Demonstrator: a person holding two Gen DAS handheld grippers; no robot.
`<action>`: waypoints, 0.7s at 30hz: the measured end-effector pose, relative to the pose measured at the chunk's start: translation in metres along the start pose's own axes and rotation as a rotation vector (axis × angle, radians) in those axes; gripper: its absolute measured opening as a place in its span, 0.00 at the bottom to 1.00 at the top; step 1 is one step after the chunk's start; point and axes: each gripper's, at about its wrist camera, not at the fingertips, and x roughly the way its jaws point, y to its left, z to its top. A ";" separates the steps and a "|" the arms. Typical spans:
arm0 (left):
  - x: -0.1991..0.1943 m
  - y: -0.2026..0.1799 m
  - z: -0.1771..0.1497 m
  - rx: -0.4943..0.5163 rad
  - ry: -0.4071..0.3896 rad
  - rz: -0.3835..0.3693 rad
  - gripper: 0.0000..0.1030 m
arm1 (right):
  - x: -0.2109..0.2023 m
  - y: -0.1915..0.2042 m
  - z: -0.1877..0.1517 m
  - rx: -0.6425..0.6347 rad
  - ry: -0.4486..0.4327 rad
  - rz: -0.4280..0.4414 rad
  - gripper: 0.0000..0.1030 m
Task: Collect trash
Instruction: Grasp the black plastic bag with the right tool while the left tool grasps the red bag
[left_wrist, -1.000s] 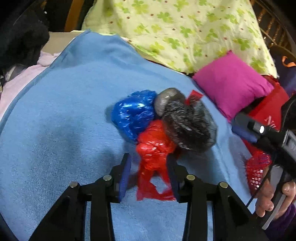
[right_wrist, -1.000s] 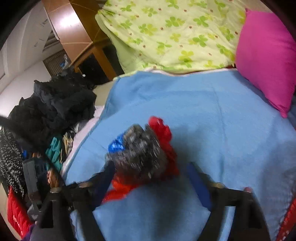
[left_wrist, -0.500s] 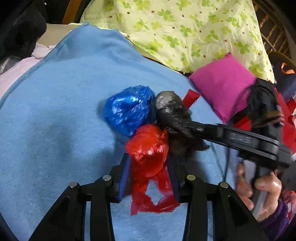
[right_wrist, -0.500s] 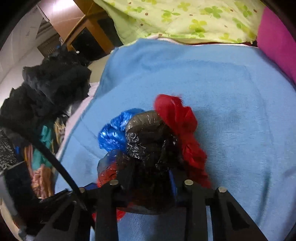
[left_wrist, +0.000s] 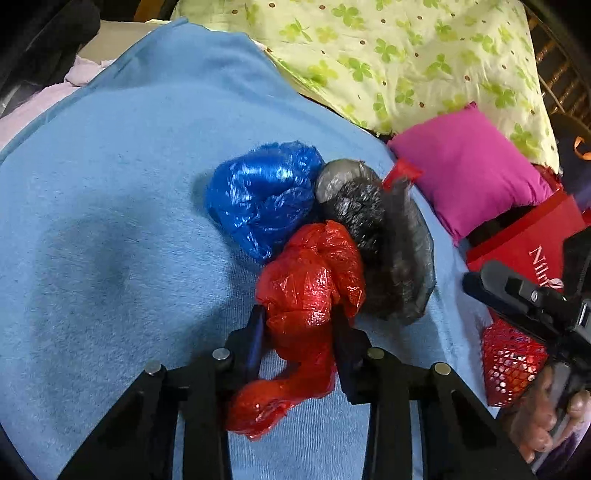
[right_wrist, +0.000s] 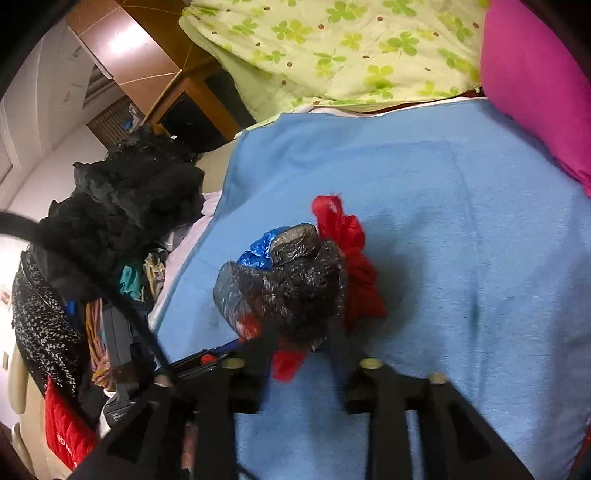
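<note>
Three crumpled plastic bags lie bunched together on a blue blanket: a blue one, a black one and a red one. My left gripper is shut on the red bag, whose tail hangs down between the arms. In the right wrist view my right gripper is shut on the black bag, with the blue bag behind it and a second red bag to its right.
A green flowered quilt and a pink pillow lie at the back. A red bag and red mesh sit off the bed's right edge. Dark clothes are piled to the left.
My left gripper has closed on the red bag. My right gripper came in and closed on the black bag, then drew back a little to the right in the left view.
</note>
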 end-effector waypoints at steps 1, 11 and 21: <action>-0.005 0.000 0.000 0.002 -0.004 0.002 0.35 | 0.002 0.003 0.002 -0.002 -0.020 0.004 0.69; -0.034 0.021 -0.006 -0.027 0.060 0.084 0.36 | 0.076 0.017 0.024 -0.065 0.067 -0.077 0.67; -0.021 0.015 0.006 -0.024 0.026 0.085 0.58 | 0.097 0.007 0.015 -0.033 0.126 -0.122 0.36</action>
